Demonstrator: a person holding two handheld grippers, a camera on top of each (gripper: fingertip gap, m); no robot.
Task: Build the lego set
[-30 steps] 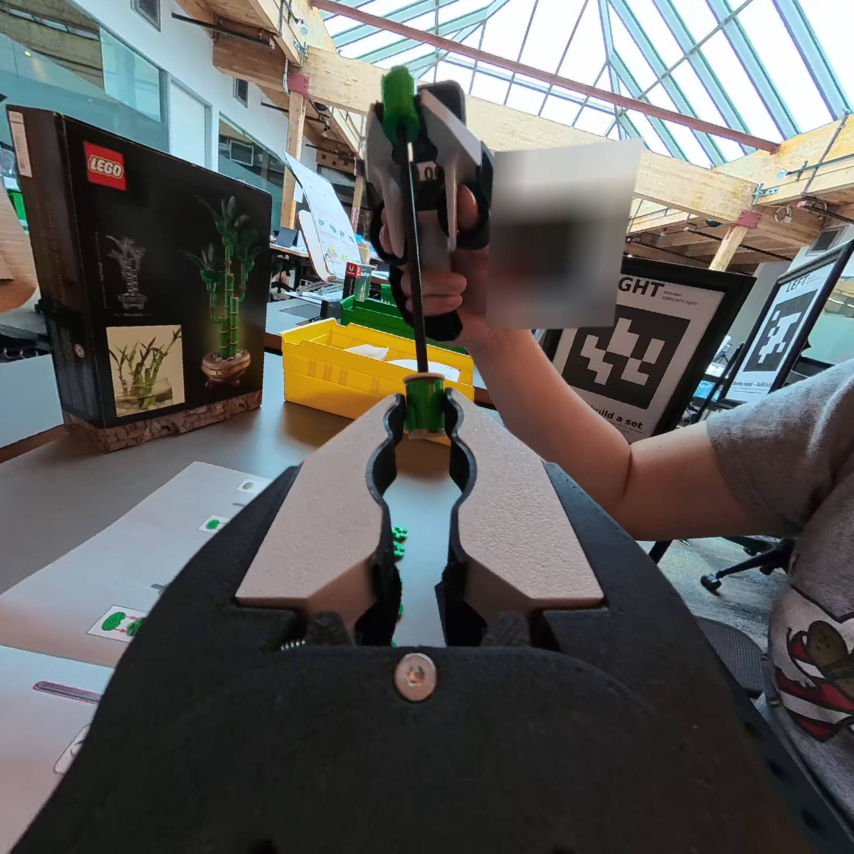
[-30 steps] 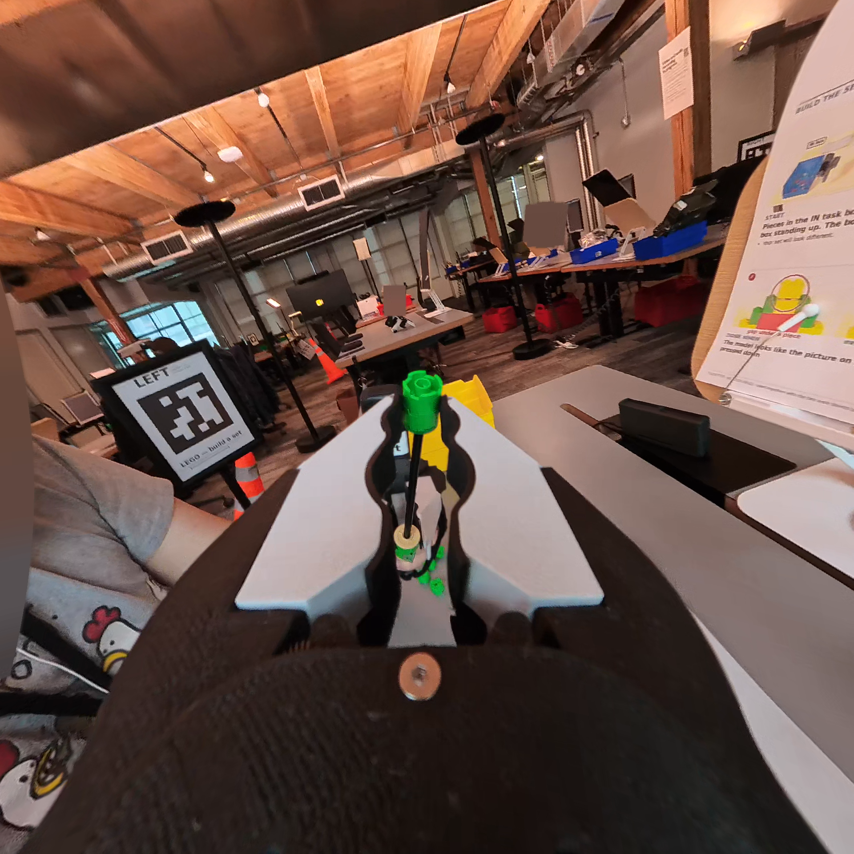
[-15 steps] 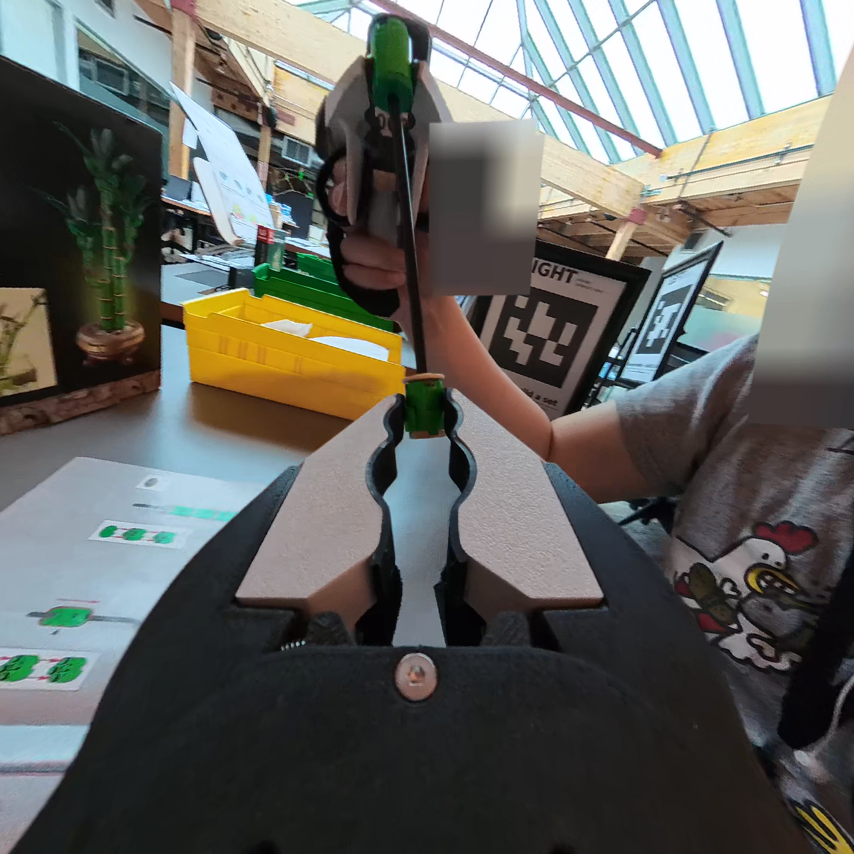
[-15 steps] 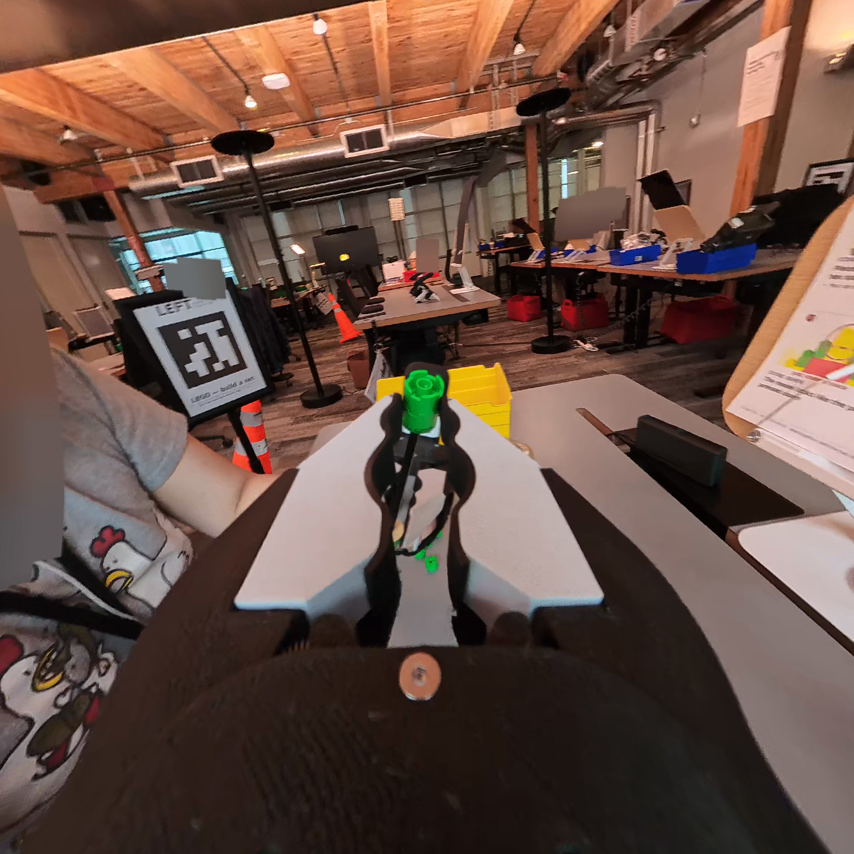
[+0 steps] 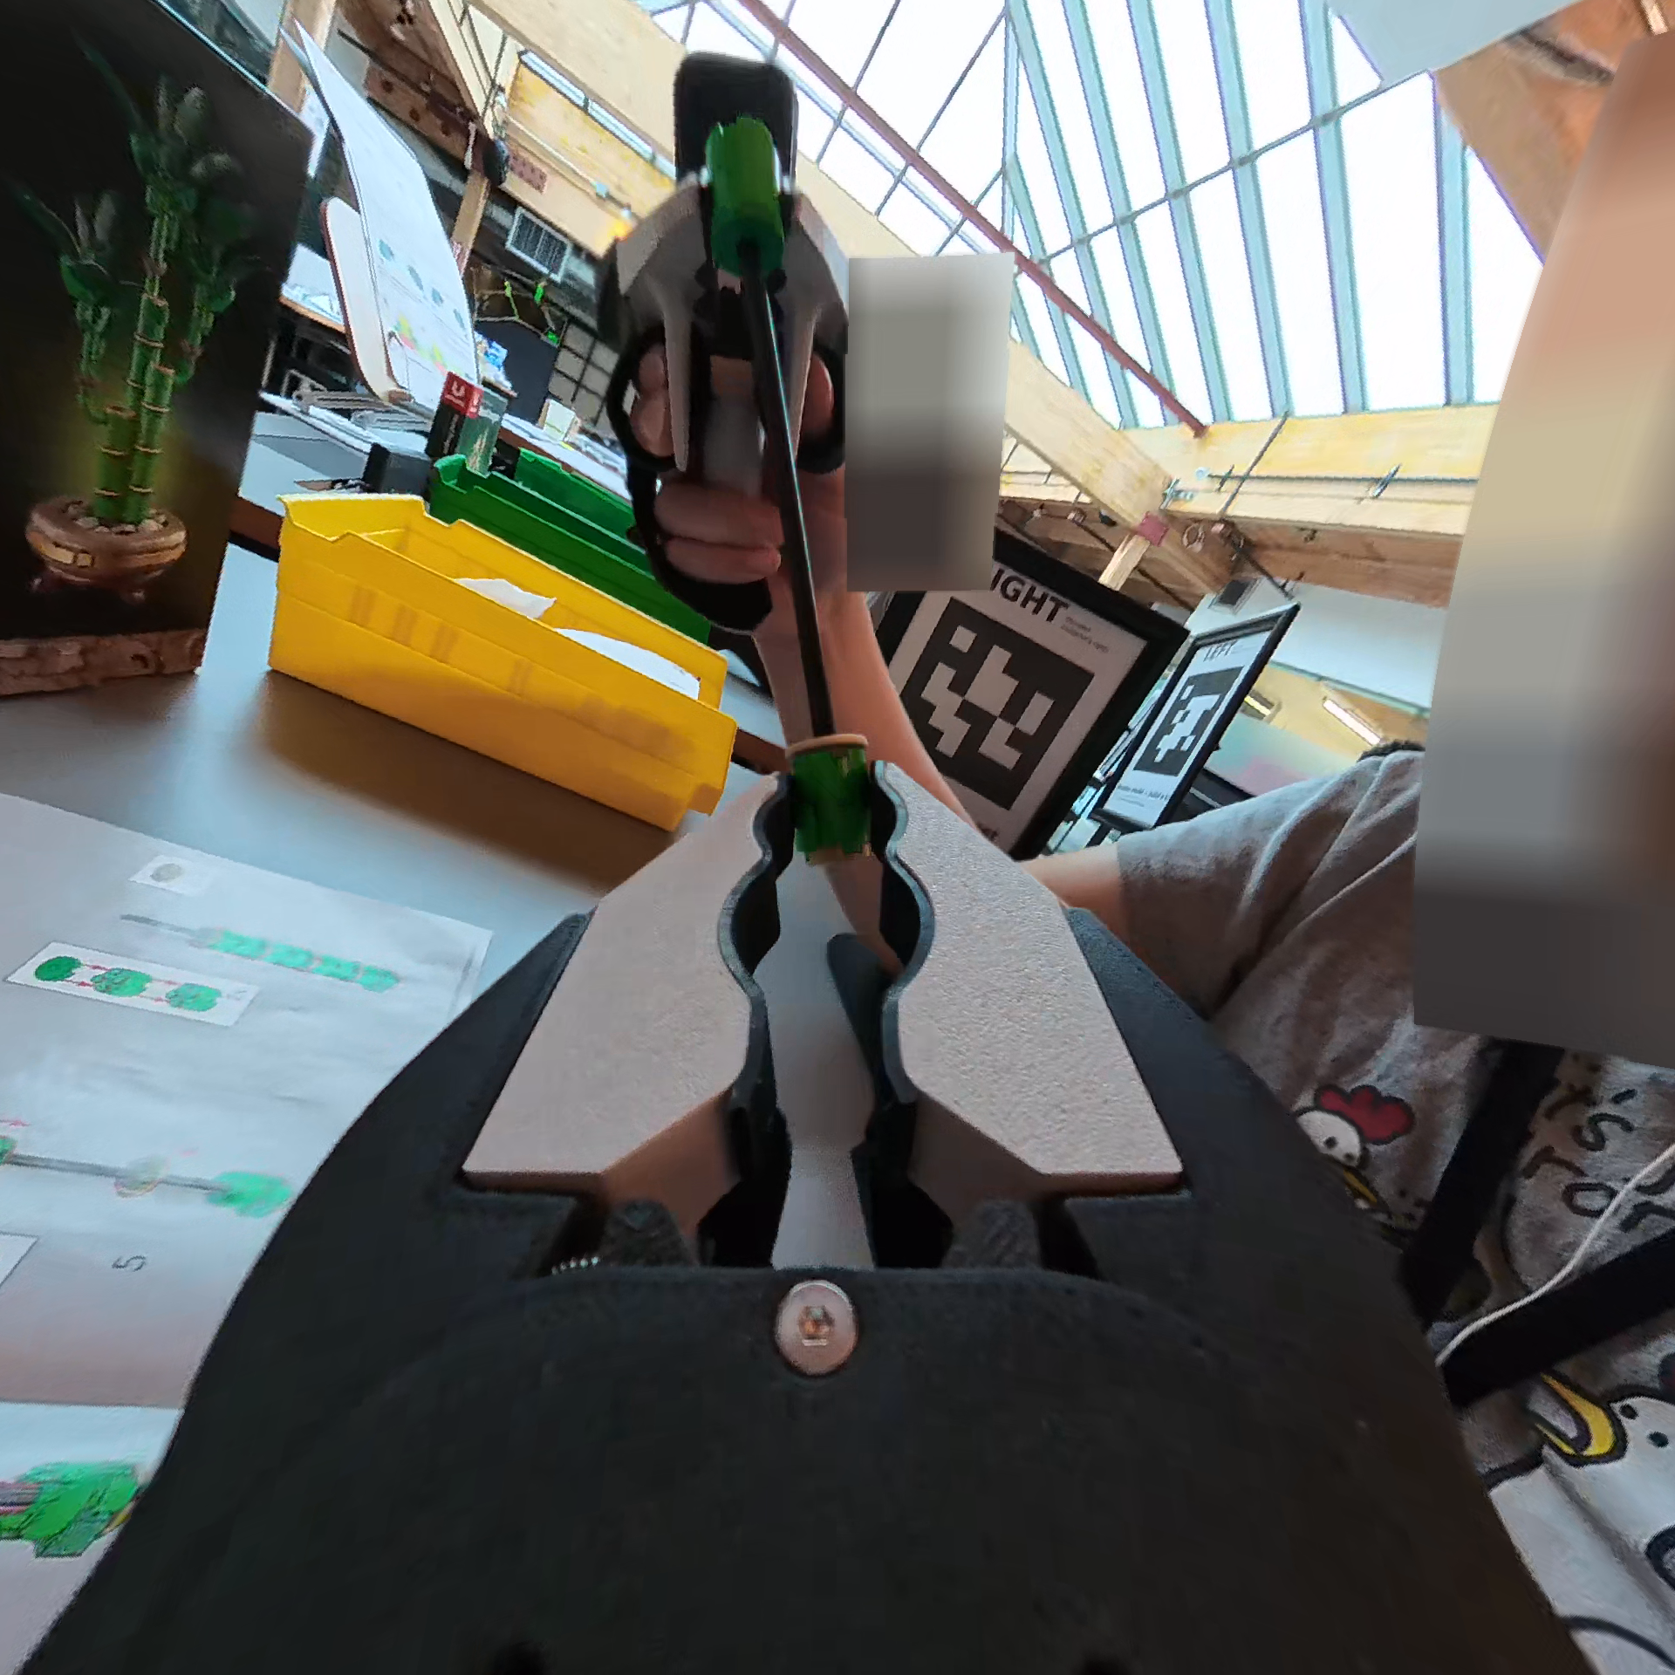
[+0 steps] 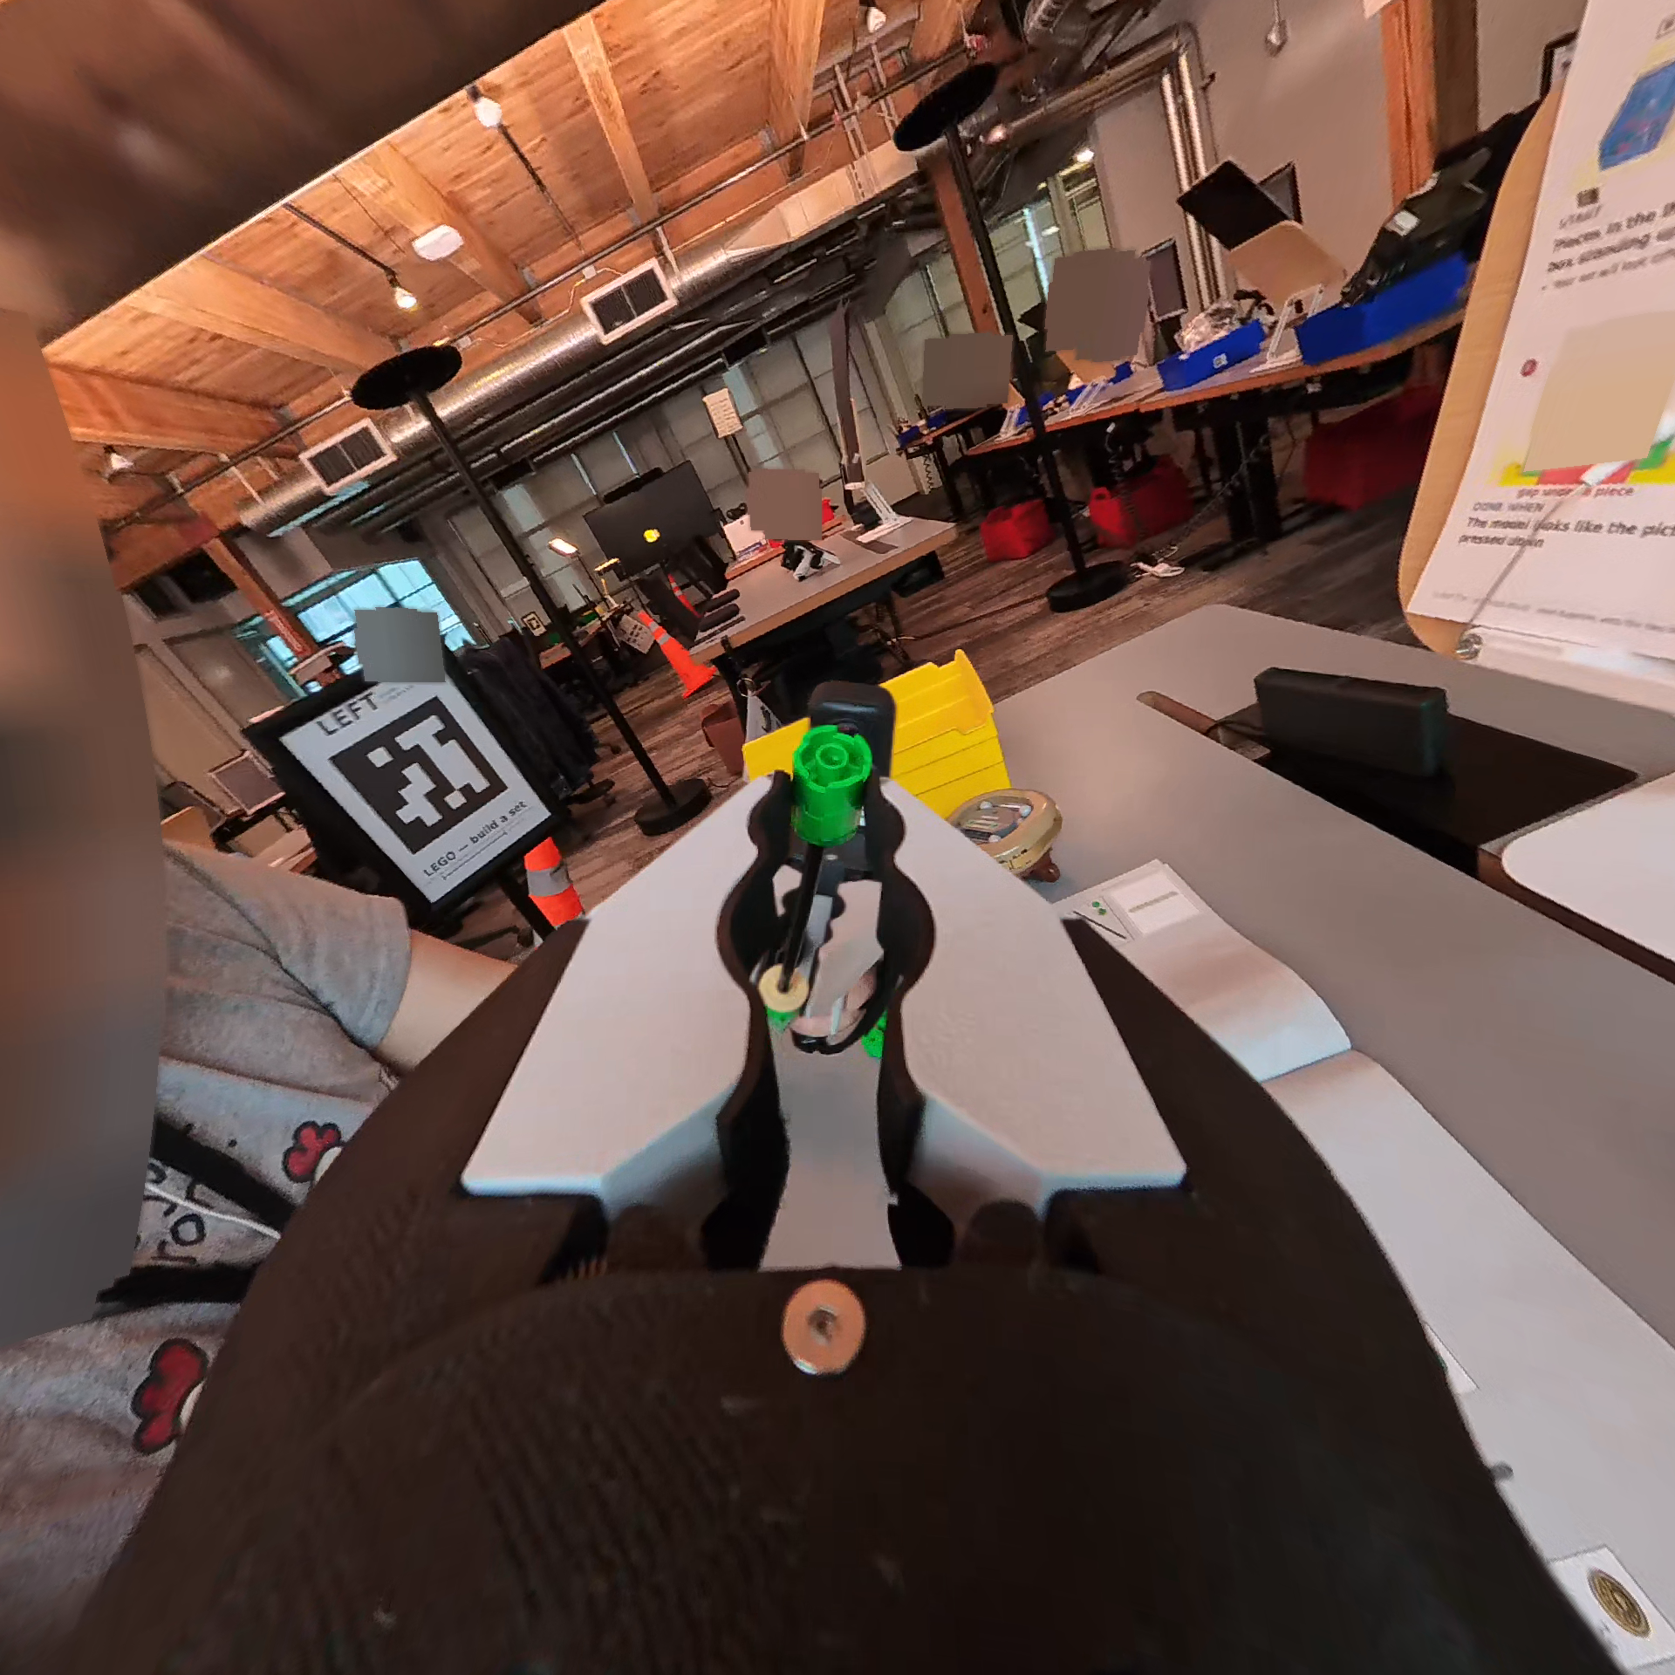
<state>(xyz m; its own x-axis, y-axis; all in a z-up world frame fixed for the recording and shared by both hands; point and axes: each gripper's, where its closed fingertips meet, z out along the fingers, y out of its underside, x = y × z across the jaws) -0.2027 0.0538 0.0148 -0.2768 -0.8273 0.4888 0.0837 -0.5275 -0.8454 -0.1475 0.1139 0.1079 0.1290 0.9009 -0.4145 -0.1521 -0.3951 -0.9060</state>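
My left gripper [image 5: 829, 793] is shut on a green round piece [image 5: 825, 820] topped with a tan ring [image 5: 827, 745]. A thin black axle [image 5: 787, 508] runs from it up to a second green round piece [image 5: 745, 199], held in my right gripper [image 5: 736, 272], which faces me in a person's hand. In the right wrist view my right gripper [image 6: 827, 798] is shut on that green piece [image 6: 829, 770]. The axle [image 6: 805, 915] leads down to the tan ring [image 6: 784, 988]. Both grippers are held above the table.
A yellow bin [image 5: 489, 653] and a green bin [image 5: 544, 508] stand behind, with the set's box [image 5: 127, 317] at left. The instruction sheets [image 5: 181, 1042] lie on the grey table [image 5: 272, 779]. A round tan base [image 6: 1006, 829], a black block [image 6: 1350, 725] and marker signs [image 5: 1006, 698] are nearby. The tips of one gripper are about 12 centimetres away from the tips of the other.
Both grippers stay shut on their green pieces with the axle between them. The pair has swung, so the box and bins slid left in the left view and the right view has tilted.
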